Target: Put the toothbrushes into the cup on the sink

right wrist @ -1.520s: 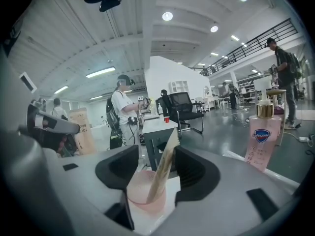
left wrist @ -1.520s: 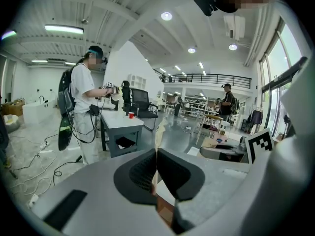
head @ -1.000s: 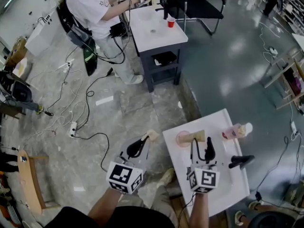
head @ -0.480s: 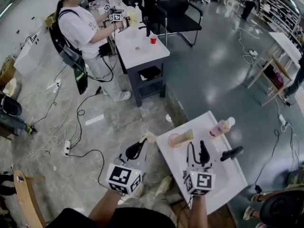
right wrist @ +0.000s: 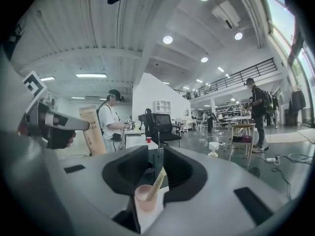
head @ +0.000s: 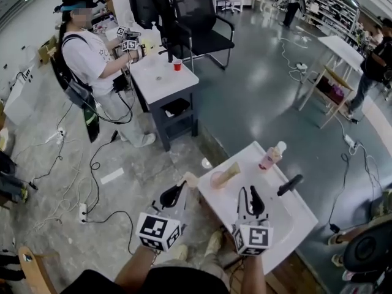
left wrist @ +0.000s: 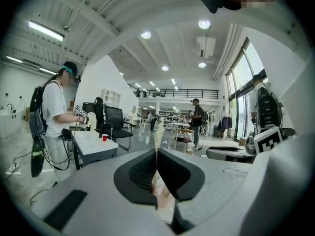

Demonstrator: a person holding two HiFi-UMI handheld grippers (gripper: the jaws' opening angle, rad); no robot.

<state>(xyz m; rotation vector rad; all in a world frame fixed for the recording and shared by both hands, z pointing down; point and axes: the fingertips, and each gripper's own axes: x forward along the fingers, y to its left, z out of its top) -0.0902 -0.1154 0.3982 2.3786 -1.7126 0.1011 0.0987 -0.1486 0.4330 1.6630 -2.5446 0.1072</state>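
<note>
A pink cup [head: 218,179] stands at the far left corner of the white sink [head: 283,224]; a cream-wrapped toothbrush [head: 233,169] leans in it. In the right gripper view the cup [right wrist: 144,198] and its toothbrush [right wrist: 158,180] show below the jaw gap. My right gripper [head: 249,194] hovers over the sink's near side. Its jaws have just been closing and stand a little apart, with nothing between them [right wrist: 156,163]. To the sink's left, my left gripper [head: 181,186] is shut on a second cream toothbrush [head: 190,179], seen as a thin strip [left wrist: 158,132] between the pads.
A black faucet [head: 289,185] and a pink bottle [head: 269,157] sit at the sink's far side. Behind, another person [head: 92,60] works at a dark table [head: 160,78] bearing a red cup [head: 177,65]. Cables [head: 98,164] trail over the floor at the left.
Both grippers have risen and drawn back from the cup. The right jaws have narrowed from wide apart. The left gripper keeps its hold on the toothbrush.
</note>
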